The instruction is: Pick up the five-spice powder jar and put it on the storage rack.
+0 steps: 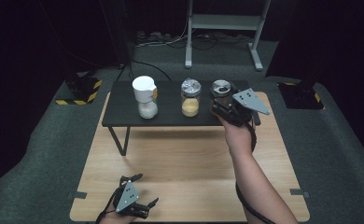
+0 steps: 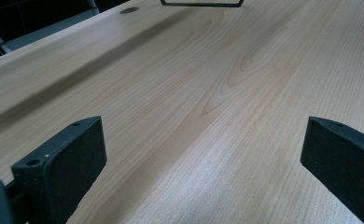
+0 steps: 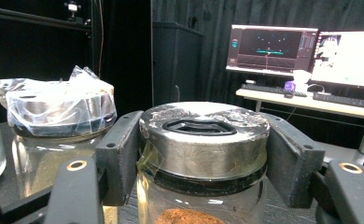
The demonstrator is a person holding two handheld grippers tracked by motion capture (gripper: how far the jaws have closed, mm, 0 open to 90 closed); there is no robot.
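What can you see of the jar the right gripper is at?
The jar is clear glass with a round silvery metal lid under crinkled clear film, and brownish powder shows low inside. It stands upright at the right end of the black shelf, rightmost of three jars. The right gripper has its jaws against both sides of the lid.

white-lidded jar point(image 1: 145, 97) | yellow-filled jar point(image 1: 190, 97) | black shelf point(image 1: 124, 112) | monitors point(image 3: 273, 48)
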